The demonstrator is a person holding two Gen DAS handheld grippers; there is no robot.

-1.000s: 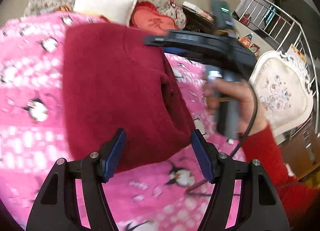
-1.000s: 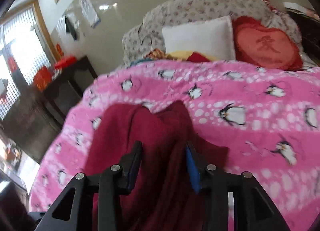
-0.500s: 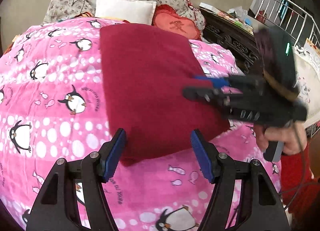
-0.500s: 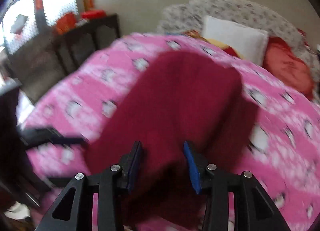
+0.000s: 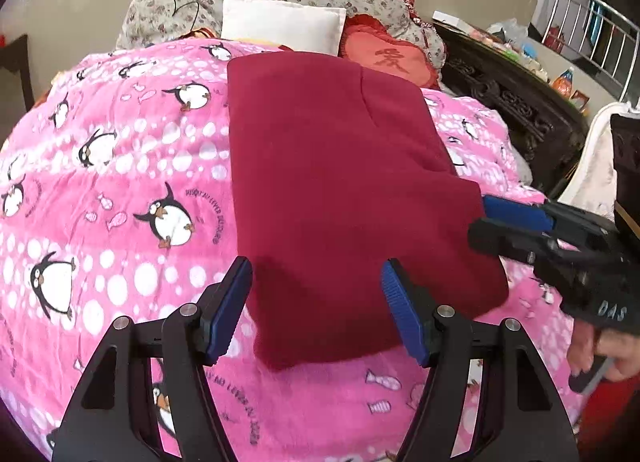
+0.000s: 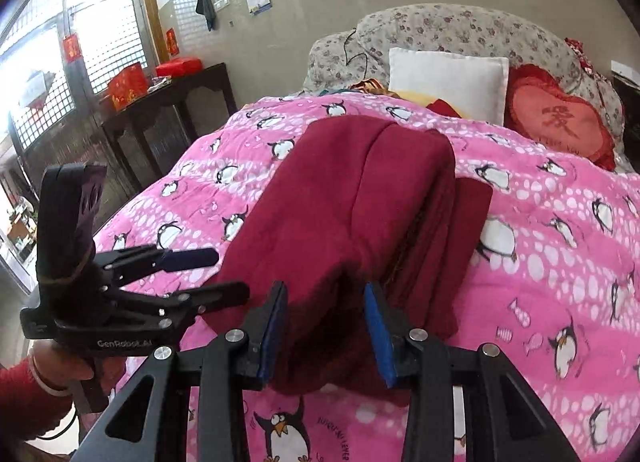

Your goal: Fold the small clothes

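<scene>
Left wrist view shows the dark red garment (image 5: 340, 189) lying folded into a rough rectangle on the pink penguin blanket (image 5: 120, 189) of the bed, its far edge toward the white pillow (image 5: 282, 23). Left gripper (image 5: 316, 306) hovers at the garment's near edge, jaws wide apart and holding nothing. Right gripper (image 6: 325, 326) sits at the garment's corner farthest from the pillow, jaws partly open with cloth between them; whether the pads actually pinch the fabric cannot be told from either view, though it appears loose.

Risks noted:
- Layered edges on the side toward the heart cushion (image 6: 560, 121) are stepped, not flush; a lift from one corner would likely let the layers slide and the fold open
- Plush blanket may drag on the lower layer and bunch it if the garment is pulled rather than lifted
- Grippers sit near each other at the near edge; a careless reach could make them collide
</scene>
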